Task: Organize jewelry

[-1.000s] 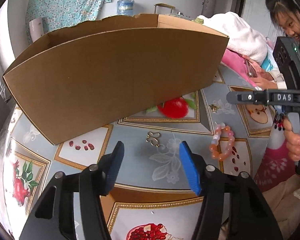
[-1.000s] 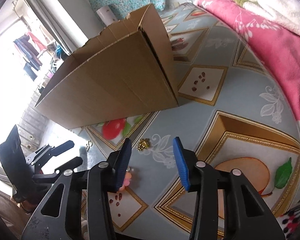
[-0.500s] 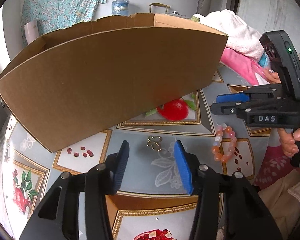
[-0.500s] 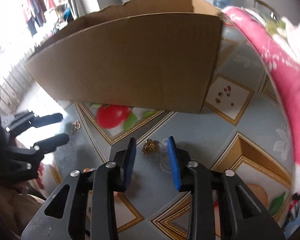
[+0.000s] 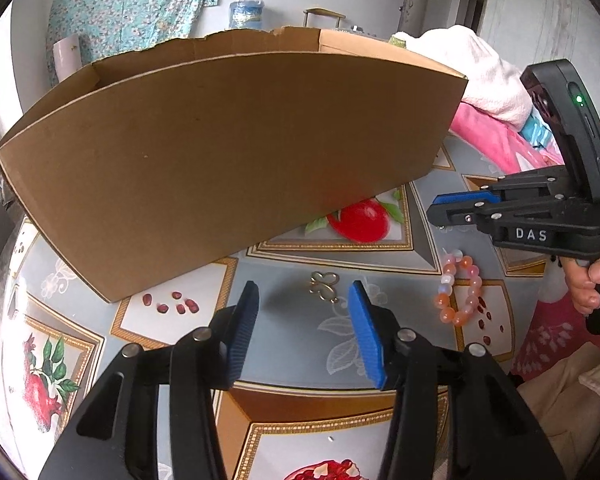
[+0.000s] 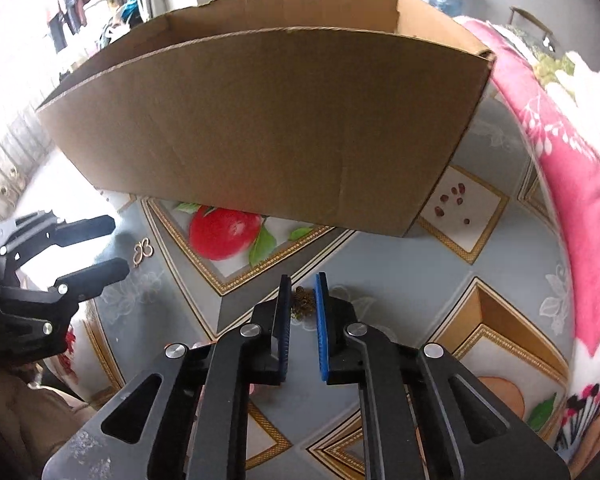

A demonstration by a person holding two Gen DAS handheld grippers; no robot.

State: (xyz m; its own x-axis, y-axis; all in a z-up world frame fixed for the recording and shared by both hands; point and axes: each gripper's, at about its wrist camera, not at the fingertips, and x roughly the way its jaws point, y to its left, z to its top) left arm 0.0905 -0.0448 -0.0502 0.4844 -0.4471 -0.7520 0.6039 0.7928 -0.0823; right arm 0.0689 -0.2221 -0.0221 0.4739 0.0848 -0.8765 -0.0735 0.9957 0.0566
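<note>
A small gold cluster piece point(image 6: 303, 302) lies on the patterned tablecloth point(image 6: 400, 280). My right gripper point(image 6: 304, 280) is closing on it, and its blue pads touch the piece on both sides. The same right gripper point(image 5: 436, 208) hangs at the right of the left wrist view. A gold butterfly-shaped piece point(image 5: 324, 286) lies just beyond my left gripper point(image 5: 304, 300), which is open with nothing between its fingers. A bracelet of orange and white beads point(image 5: 460, 292) lies to the right of the butterfly. Behind them stands an open cardboard box point(image 5: 228, 160); its inside is hidden.
A pink blanket point(image 6: 560, 152) and a white towel point(image 5: 488, 76) lie along the table's right side. A person's hand point(image 5: 588, 284) holds the right gripper's handle. In the right wrist view the left gripper point(image 6: 120, 244) sits beside the butterfly piece point(image 6: 142, 250).
The right gripper has swung over the gold cluster, rolled upright and narrowed its jaws around it. The left gripper's jaws have narrowed a little; it has stayed in place.
</note>
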